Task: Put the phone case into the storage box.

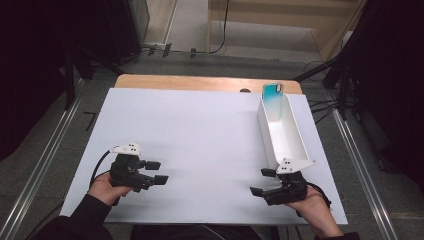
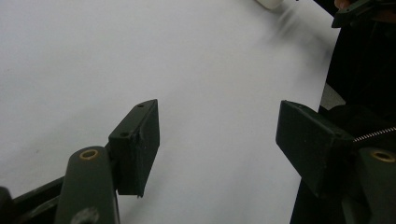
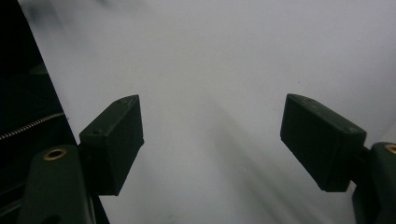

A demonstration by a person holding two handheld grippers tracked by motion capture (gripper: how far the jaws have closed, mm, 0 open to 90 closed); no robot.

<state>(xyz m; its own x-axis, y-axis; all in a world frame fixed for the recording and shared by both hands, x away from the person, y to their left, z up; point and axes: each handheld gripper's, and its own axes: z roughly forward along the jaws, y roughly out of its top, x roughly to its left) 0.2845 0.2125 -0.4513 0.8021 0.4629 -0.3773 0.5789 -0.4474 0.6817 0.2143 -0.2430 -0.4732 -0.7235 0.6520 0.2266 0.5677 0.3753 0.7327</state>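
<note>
floor [image 1: 65, 150]: grey, metal rails — dark room | wooden table [image 1: 200, 82], white board [image 1: 200, 140] on top

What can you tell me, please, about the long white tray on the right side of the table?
The long white open-topped tray looks like thin plastic, with upright walls and a bare floor. It lies on the white table sheet, running from the far edge toward the right gripper. A teal phone-like slab stands inside its far end.

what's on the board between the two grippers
Nothing: the high view shows bare white board between the left gripper and the right gripper. The white tray lies beyond the right one.
</note>
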